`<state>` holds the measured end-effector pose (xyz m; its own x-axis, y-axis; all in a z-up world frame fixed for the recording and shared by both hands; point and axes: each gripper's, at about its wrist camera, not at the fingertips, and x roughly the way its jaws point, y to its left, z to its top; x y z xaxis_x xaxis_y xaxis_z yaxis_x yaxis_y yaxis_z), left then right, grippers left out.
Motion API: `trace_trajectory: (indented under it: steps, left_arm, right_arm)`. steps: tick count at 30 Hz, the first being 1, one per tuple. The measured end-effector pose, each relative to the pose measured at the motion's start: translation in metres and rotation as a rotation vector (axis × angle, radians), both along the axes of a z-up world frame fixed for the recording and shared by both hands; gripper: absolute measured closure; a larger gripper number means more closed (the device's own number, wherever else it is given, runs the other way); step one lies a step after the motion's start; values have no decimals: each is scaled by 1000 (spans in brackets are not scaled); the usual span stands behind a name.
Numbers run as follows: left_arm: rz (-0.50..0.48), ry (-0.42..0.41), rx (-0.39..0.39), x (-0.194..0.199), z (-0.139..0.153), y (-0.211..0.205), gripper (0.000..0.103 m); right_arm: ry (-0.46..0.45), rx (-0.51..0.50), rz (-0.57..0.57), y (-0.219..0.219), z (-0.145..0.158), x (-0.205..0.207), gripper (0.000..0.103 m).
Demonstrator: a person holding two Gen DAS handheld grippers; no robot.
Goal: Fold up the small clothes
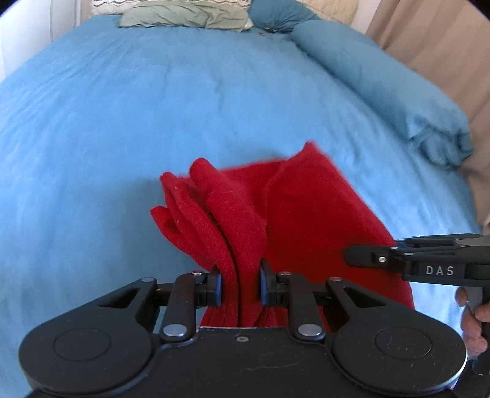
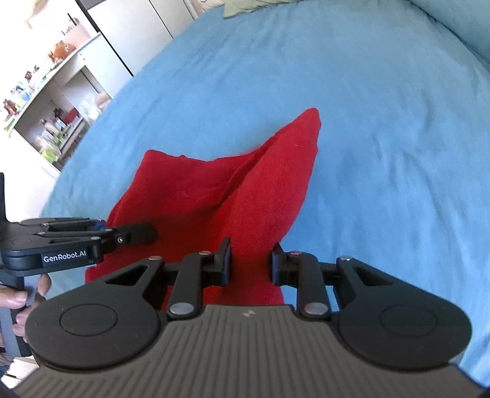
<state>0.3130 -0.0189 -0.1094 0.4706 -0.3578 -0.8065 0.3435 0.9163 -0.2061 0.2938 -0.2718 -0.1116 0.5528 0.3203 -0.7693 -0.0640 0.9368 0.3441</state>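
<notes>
While both tools grip it, red cloth point(image 1: 294, 214) bunched over blue bed point(image 1: 122, 122), left gripper point(image 1: 240, 286) fingers clenched on folds, right gripper point(image 2: 250, 264) fingers clenched on its near edge

Garment point(image 1: 294, 214) lies on bedspread point(image 1: 153, 107), near edge. Left gripper point(image 1: 240, 284) clamps its bunched left part; right gripper point(image 2: 251, 263) clamps right part. Pillows point(image 1: 183, 15) at far end; shelf unit point(image 2: 52, 101) beyond bed's left side.
</notes>
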Motion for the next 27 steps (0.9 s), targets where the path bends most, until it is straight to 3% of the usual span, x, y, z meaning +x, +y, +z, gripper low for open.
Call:
trace_trajectory:
  steps: [2, 4, 6, 8, 12, 16, 20, 22, 27]
  left_arm:
    - [24, -32, 54, -7, -9, -5, 69]
    - [56, -47, 115, -9, -12, -4, 48]
    - [97, -66, 149, -13, -6, 0, 15]
    - [130, -117, 166, -20, 3, 9, 8]
    - [183, -168, 250, -30, -1, 17, 8]
    - [218, -198, 285, -30, -28, 13, 8]
    - [229, -260, 346, -35, -53, 17, 6]
    - [236, -275, 320, -34, -60, 22, 6]
    - [237, -373, 325, -44, -43, 20, 7]
  right_arm:
    - [-12, -4, 9, -5, -17, -6, 59]
    - [-16, -13, 5, -9, -22, -8, 45]
    - [-32, -9, -12, -14, -16, -11, 11]
    - [-99, -38, -29, -19, -3, -21, 0]
    - [-124, -162, -73, -21, 3, -29, 0]
    - [-137, -207, -111, -26, -22, -29, 0]
    - [-154, -188, -124, -28, -49, -30, 0]
    - [-185, -180, -126, -31, -55, -35, 0]
    - [-276, -183, -144, -31, -37, -53, 0]
